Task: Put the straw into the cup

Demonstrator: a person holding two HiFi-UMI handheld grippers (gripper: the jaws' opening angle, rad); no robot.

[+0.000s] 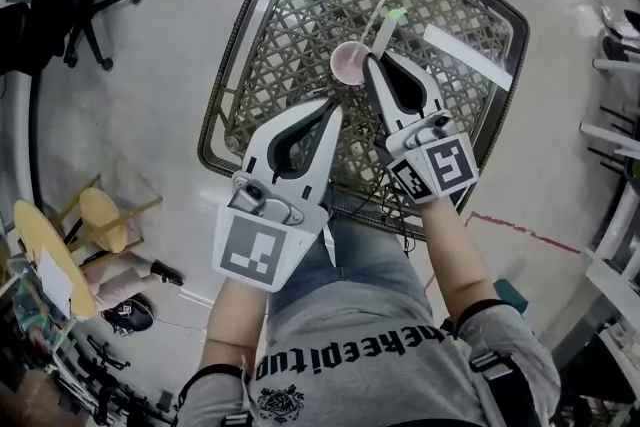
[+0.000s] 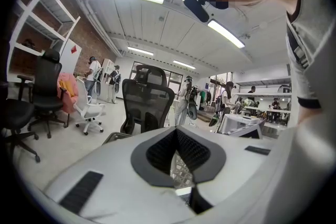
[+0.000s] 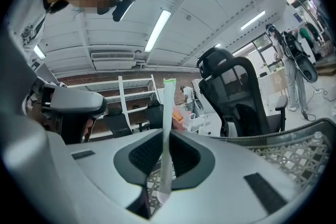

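Shirt (image 1: 370, 360) lettered "keepitup" (partly hidden); left gripper (image 1: 334, 105) fingers together, empty; right gripper (image 1: 378, 59) fingers pinching straw (image 1: 386, 23), near cup (image 1: 348, 65)

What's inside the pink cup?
Nothing that shows: the cup looks empty. The straw is outside it, pinched in the right gripper, whose tip hides a bit of the cup's rim.

Likely office-lab: swivel chairs (image 2: 148, 99), shelving (image 2: 42, 23).

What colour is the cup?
The cup is pale pink, seen best in the head view.
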